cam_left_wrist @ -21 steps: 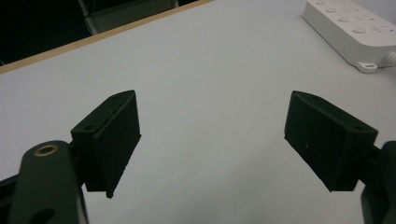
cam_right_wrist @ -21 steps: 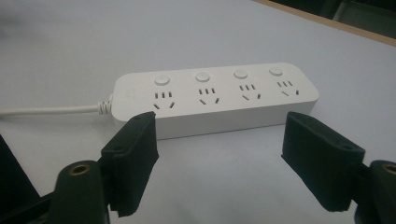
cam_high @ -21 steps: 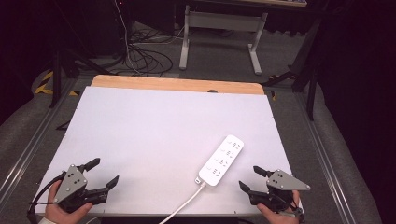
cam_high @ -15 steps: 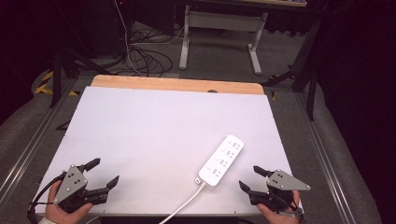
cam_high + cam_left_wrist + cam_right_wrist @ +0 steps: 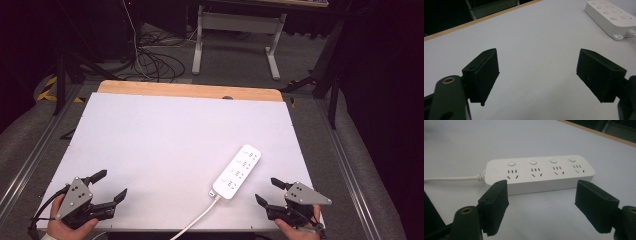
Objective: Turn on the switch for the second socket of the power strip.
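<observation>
power strip [image 5: 610,17] cut off by the frame edge in the left gripper view, its cord [image 5: 197,221] running off the high view's bottom edge

we reckon it's a lab | white-topped test table [image 5: 165,145] on metal rails | loose cables [image 5: 150,60] on grey carpet | dark curtained surroundings

One white power strip [image 5: 237,172] on desk [image 5: 165,145]. Four sockets on it, four round buttons, one above each. One white cord [image 5: 192,224] leaving strip's end. Two tools: left tool [image 5: 110,187], right tool [image 5: 266,191]. Two black jaws per tool. Possibly one second desk [image 5: 240,20] behind, dim.
</observation>
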